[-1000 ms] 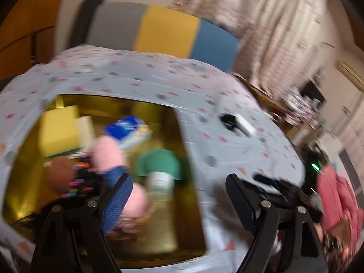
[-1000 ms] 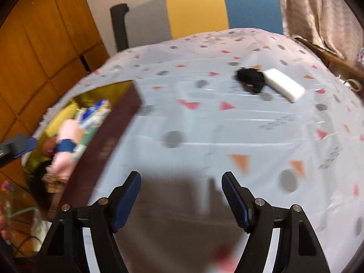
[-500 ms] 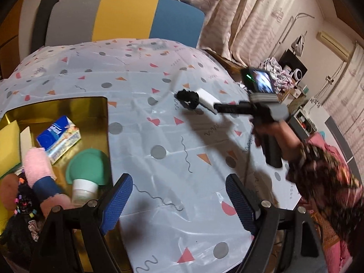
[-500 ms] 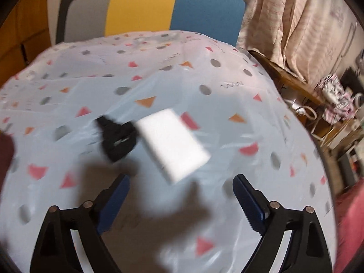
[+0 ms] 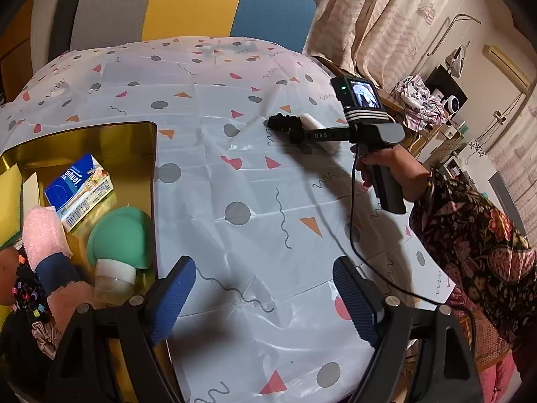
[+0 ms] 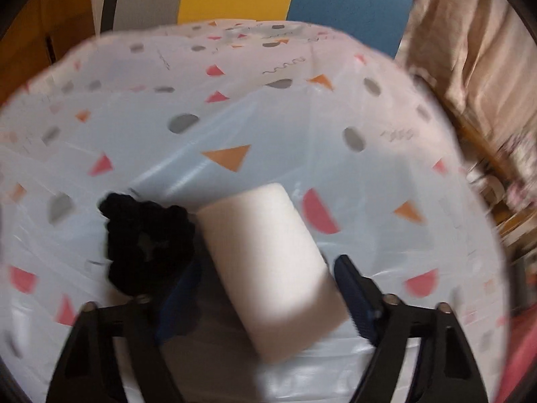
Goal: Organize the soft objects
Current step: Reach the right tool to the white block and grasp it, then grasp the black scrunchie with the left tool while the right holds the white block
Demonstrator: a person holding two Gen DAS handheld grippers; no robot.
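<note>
My right tongs point(image 6: 265, 288) straddle the white sponge block point(image 6: 268, 262), jaws closing but not yet pinching, its long axis running away from me, black scrunchie point(image 6: 147, 238) touching its left

The tissue pack point(image 5: 79, 189) reads "Tempo".

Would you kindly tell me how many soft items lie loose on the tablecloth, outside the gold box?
2: a black scrunchie and a white sponge block, side by side, the block between the closing right gripper's fingers.
</note>
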